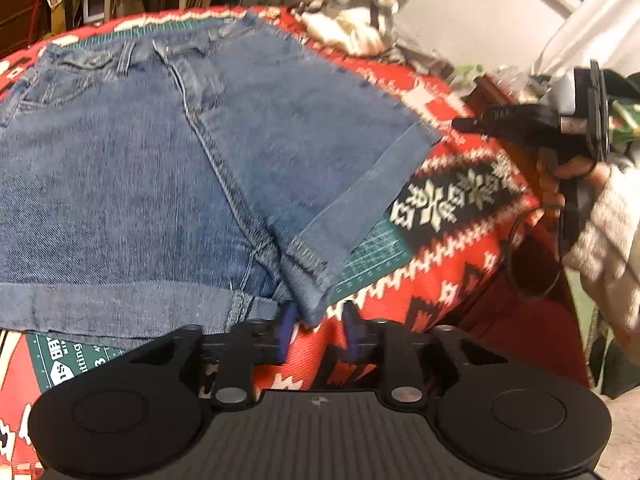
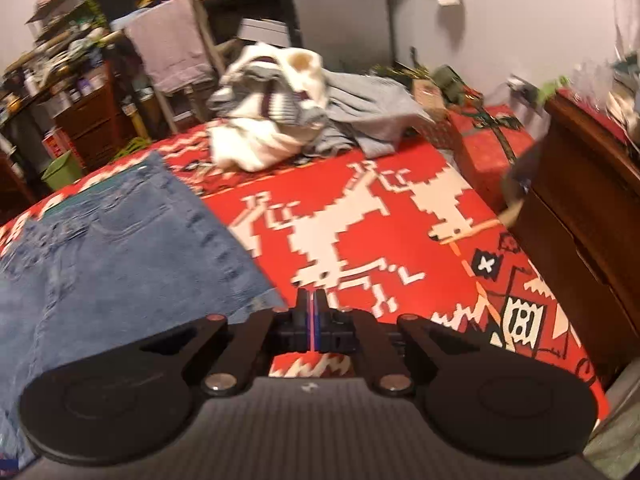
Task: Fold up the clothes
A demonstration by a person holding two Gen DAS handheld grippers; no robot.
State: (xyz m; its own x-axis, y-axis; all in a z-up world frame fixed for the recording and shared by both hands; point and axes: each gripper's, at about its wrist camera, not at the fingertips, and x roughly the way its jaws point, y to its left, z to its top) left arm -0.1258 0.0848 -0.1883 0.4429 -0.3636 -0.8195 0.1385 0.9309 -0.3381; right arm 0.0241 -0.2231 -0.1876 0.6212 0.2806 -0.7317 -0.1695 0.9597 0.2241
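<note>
Left wrist view: left gripper (image 1: pixel 318 320) spread wide at the denim shorts' (image 1: pixel 160 168) near hem corner.
Shorts lie flat on the red patterned blanket (image 2: pixel 420 200); right gripper (image 2: pixel 313 312) clenched on nothing beside their edge, bare blanket ahead, clothes pile (image 2: pixel 280 112) beyond.

Two handheld grippers, one spread, one closed.

In the left wrist view the left gripper (image 1: pixel 318 322) sits at 6 o'clock with its blue-tipped fingers parted. The right gripper (image 1: pixel 464 124) enters from 3 o'clock, its black fingers seemingly pressed together, gripped by a hand (image 1: pixel 560 176) in a pale knit sleeve (image 1: pixel 608 232). Its own view shows its fingertips (image 2: pixel 312 308) meeting, nothing between them.
</note>
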